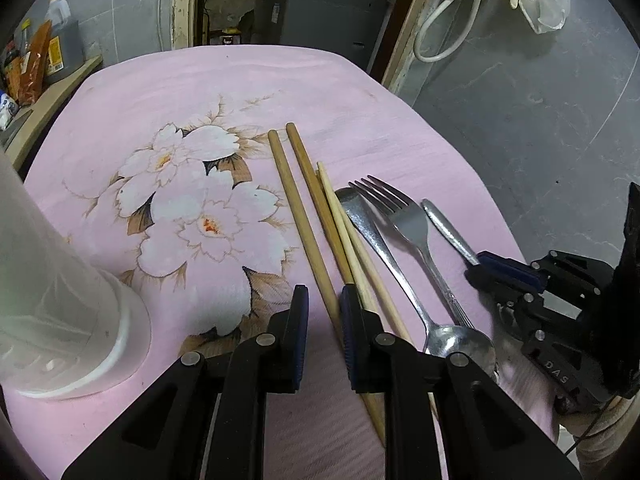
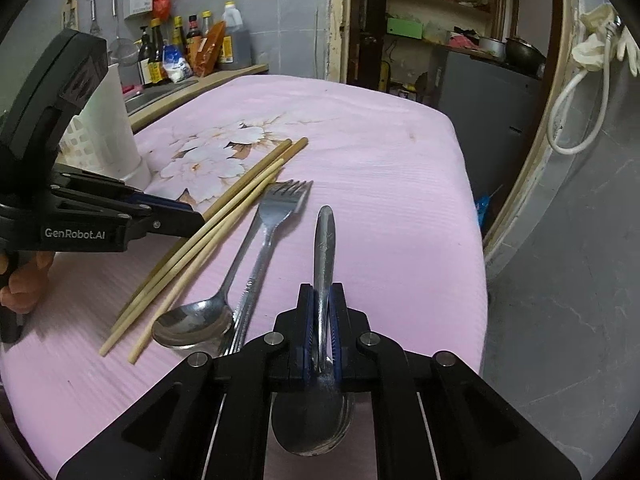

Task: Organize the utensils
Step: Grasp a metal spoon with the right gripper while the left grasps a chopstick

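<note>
Several wooden chopsticks lie in a bundle on the pink flowered cloth, beside a steel fork and a steel spoon. My left gripper is open, its fingers on either side of one chopstick's lower end. My right gripper is shut on a second spoon's handle, its bowl under the gripper body. In the right wrist view the chopsticks, fork and loose spoon lie to the left. The right gripper also shows in the left wrist view.
A white perforated utensil holder stands at the cloth's left; it also shows in the right wrist view. Bottles and packets crowd a counter behind. The table's right edge drops to a grey floor.
</note>
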A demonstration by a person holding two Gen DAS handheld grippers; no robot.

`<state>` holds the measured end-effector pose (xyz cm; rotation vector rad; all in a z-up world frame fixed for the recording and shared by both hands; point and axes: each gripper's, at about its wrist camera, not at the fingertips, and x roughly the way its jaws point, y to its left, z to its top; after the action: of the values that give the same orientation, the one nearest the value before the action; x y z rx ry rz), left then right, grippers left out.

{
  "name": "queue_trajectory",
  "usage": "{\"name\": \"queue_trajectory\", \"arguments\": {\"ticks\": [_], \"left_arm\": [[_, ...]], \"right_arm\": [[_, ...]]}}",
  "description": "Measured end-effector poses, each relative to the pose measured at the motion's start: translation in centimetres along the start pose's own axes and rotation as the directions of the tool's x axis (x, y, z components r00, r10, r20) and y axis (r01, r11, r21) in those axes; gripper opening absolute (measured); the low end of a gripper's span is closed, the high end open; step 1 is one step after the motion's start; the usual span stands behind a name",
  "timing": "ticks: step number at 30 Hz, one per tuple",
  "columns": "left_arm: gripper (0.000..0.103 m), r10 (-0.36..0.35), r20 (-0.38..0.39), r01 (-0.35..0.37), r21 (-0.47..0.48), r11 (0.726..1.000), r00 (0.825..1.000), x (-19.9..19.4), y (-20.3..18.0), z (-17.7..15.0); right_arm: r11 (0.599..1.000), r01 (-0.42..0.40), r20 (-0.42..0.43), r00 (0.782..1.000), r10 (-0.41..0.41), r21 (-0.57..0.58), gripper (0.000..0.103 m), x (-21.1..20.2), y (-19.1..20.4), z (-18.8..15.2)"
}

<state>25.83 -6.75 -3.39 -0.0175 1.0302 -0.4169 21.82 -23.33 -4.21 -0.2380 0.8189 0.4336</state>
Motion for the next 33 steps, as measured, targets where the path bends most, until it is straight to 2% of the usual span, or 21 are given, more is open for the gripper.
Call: {"name": "queue_trajectory", "arguments": {"ticks": [6, 8, 9, 15, 20, 26, 33], "left_arm": [[0.015, 0.044, -0.008, -0.043, 0.006, 0.999, 0.999, 1.2, -0.6, 0.9], [0.012, 0.054, -0.005, -0.054, 0.008, 0.998, 0.999, 1.2, -0.8, 0.8], [0.009, 0.056, -0.004, -0.056, 0.004, 0.998, 0.998, 1.0, -0.8, 0.6], [0.006, 0.048, -0.012, -0.049, -0.017, 0.999, 0.999, -0.3, -0.8, -0.6], [0.006, 0.032, -0.046, -0.032, 0.002, 0.999, 0.998, -1.1, -0.4, -1.3], [0.008, 0.049, -0.109, -0.046, 0.034, 0.998, 0.993, -0.3, -0.8, -0.3], [0.009, 0.078, -0.097, -0.073, 0.056, 0.996, 0.992, 0.5, -1.0, 0.5]], "right_arm": [[1.0, 0.0, -0.009, 1.0, 0.0, -0.003, 0.006, 0.5, 0.2, 0.3], [1.0, -0.005, -0.011, 1.0, 0.005, 0.005, 0.006, 0.6, 0.0, 0.4], [1.0, -0.009, -0.011, 1.0, 0.009, 0.011, 0.006, 0.6, 0.0, 0.4], [1.0, -0.014, -0.004, 1.0, 0.014, 0.007, 0.006, 0.1, -0.1, 0.0], [1.0, -0.006, -0.037, 0.999, 0.006, -0.005, 0.006, 0.5, 0.2, 0.5], [0.999, 0.002, -0.089, 0.996, -0.007, -0.051, 0.009, 1.1, 0.6, 1.3], [0.995, 0.005, -0.119, 0.993, -0.016, -0.096, 0.008, 1.5, 0.8, 1.4]]}}
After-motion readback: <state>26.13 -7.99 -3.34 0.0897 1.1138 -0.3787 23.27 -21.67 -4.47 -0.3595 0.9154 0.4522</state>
